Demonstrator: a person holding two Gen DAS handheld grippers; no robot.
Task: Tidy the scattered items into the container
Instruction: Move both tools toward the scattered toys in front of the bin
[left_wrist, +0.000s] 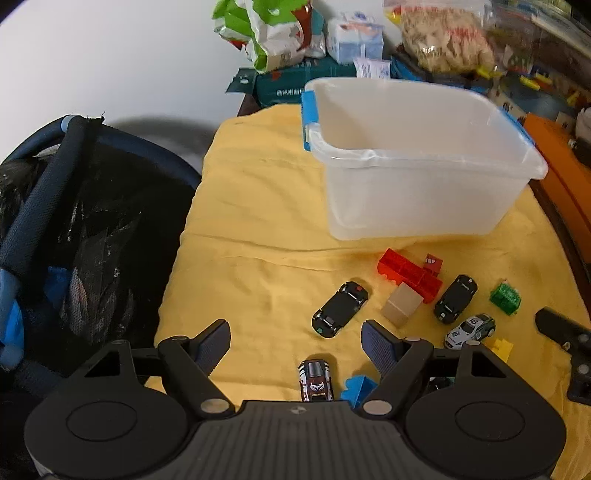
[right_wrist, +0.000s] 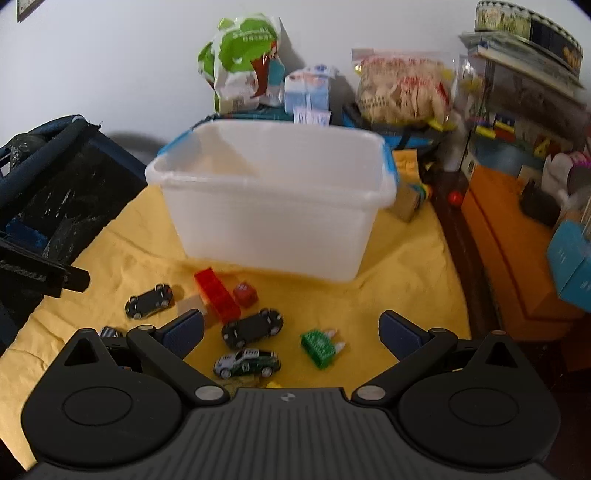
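Translucent plastic container (left_wrist: 424, 162) stands on the yellow-clothed bench (left_wrist: 251, 221), well beyond both grippers. Left gripper (left_wrist: 295, 343) jaws wide, maroon toy car (left_wrist: 316, 380) between them. Right gripper (right_wrist: 291, 332) jaws wide, black toy car (right_wrist: 253, 328) and green brick (right_wrist: 317, 347) between them.

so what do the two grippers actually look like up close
Both look alike. The left gripper and right gripper each have a matte black body with a ribbed grey centre panel, two round black discs, silver pivot pins, angled black link arms, and fingers faced with dark blue textured pads. No cables or sleeves show.
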